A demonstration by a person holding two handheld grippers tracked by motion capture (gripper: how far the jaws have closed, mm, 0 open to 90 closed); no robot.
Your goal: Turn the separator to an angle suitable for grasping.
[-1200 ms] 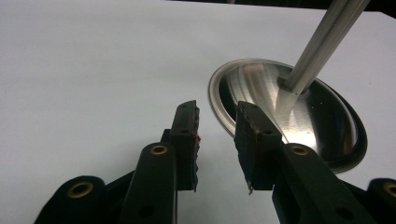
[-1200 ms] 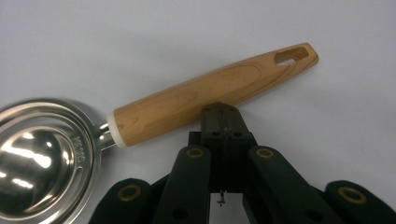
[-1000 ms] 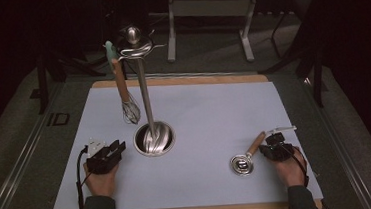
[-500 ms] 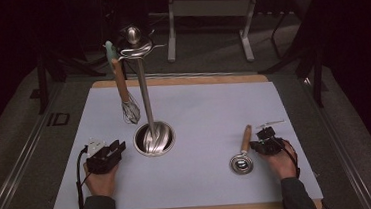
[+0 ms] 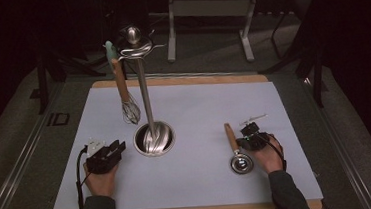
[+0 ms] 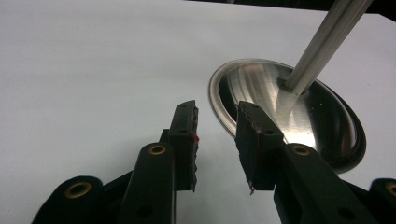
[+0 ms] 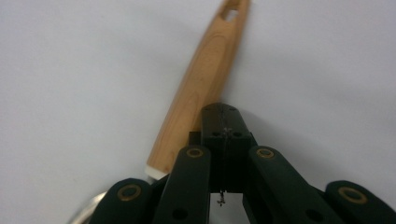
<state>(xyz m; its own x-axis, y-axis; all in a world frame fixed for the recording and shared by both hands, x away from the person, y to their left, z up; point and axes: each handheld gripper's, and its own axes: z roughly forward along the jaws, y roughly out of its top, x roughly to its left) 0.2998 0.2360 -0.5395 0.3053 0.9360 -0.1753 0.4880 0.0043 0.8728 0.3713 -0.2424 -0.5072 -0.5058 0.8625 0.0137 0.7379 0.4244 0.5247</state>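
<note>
A steel utensil stand has a round base [image 5: 154, 138] [image 6: 289, 112] and a tall pole [image 5: 144, 95]. A whisk [image 5: 130, 110] with a wooden handle hangs from a hook at its top. At the right lies a small metal scoop [image 5: 241, 164] whose wooden handle [image 5: 232, 138] [image 7: 205, 79] points away from me. My right gripper [image 5: 246, 139] [image 7: 226, 112] is shut and empty, its jaws right against the handle's right side. My left gripper [image 5: 119, 146] [image 6: 217, 109] rests open just left of the base, with nothing between its jaws.
A pale sheet [image 5: 198, 103] covers a wooden board whose edge [image 5: 181, 78] shows at the back. Behind the board stand metal frame legs [image 5: 171, 30] on a dark floor. A rail [image 5: 13, 173] runs along the left.
My right gripper has moved left, and the scoop's wooden handle has swung from pointing up-right to pointing slightly up-left. The left gripper has stayed put.
</note>
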